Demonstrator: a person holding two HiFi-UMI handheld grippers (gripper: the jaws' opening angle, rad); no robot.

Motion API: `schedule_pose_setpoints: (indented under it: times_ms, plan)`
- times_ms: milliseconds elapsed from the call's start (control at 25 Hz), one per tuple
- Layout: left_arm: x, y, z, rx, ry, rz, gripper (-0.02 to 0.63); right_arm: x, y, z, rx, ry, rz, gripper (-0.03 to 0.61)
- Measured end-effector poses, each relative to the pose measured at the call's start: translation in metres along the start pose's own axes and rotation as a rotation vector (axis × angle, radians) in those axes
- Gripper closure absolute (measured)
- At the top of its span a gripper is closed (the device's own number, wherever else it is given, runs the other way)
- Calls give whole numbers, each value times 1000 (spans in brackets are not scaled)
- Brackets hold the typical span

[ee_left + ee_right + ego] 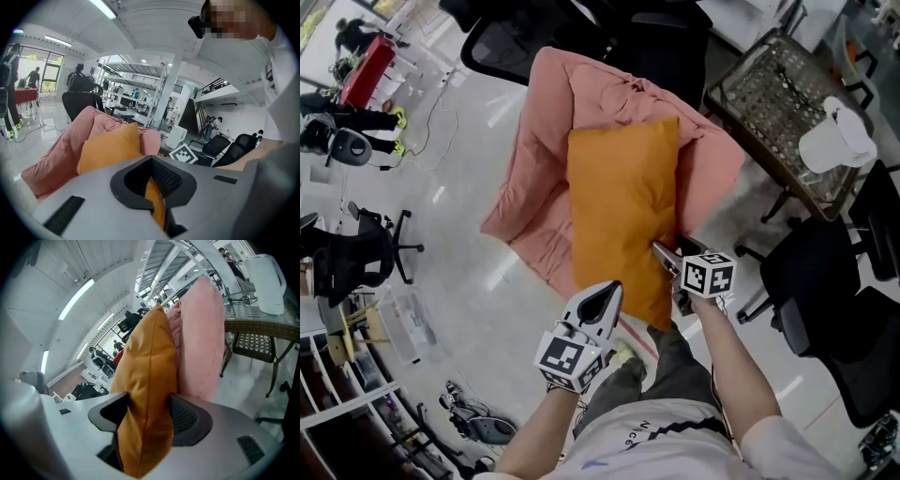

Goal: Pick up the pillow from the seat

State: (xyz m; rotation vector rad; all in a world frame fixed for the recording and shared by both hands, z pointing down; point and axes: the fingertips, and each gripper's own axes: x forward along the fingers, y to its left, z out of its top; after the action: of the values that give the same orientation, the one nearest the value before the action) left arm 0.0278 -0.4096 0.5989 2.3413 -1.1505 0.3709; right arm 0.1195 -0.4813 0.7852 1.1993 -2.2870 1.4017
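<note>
Head view: orange rectangular fabric pillow (pixel 623 206) lies on a pink quilt-draped seat (pixel 539 112). Left gripper view: the left gripper (pixel 151 182) pinches its edge. Right gripper view: the right gripper (pixel 146 420) gapes around its corner, unclamped. Grasping stage; next, probably close right, then lift.

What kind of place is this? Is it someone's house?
Probably a big open office or workshop hall, not a house: black office chairs, long ceiling strip lights and a shiny hard floor.
</note>
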Motion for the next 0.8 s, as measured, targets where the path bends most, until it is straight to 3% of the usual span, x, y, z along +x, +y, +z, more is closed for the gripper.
schedule_pose_setpoints:
  times_ms: [200, 400, 800]
  plan:
    - [-4, 7, -5, -16, -3, 23, 604, 9, 6, -1, 11, 52, 78, 386]
    - [-22, 13, -7, -31, -29, 30, 603, 7, 32, 1, 9, 41, 169, 481]
    - [-78, 19, 6, -39, -132, 44, 604, -14, 131, 17, -23, 1, 287, 518]
